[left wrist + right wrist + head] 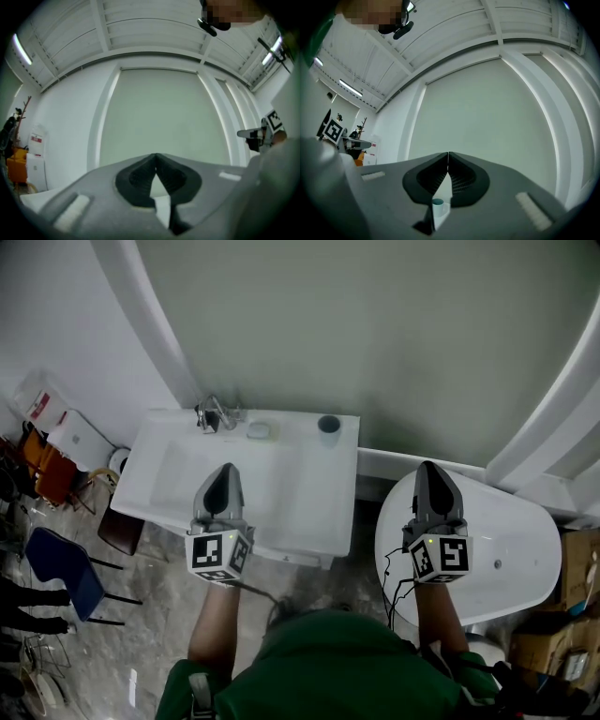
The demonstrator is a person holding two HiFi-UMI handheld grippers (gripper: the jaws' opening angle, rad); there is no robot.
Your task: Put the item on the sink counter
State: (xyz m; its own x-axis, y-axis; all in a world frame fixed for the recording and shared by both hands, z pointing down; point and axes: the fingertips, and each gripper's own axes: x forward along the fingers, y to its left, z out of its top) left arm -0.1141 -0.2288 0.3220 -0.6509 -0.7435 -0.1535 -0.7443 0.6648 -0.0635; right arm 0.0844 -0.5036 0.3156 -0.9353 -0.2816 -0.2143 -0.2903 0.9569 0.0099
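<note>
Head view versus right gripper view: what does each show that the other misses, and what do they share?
Only the head view: the faucet, a soap dish, a blue chair on the floor, and a white oval fixture under the right gripper.
Only the right gripper view: that gripper's jaw tips meeting, nothing held, plus ceiling light strips.
Both: the teal cup on the white sink counter, the left gripper, and the pale green wall.
</note>
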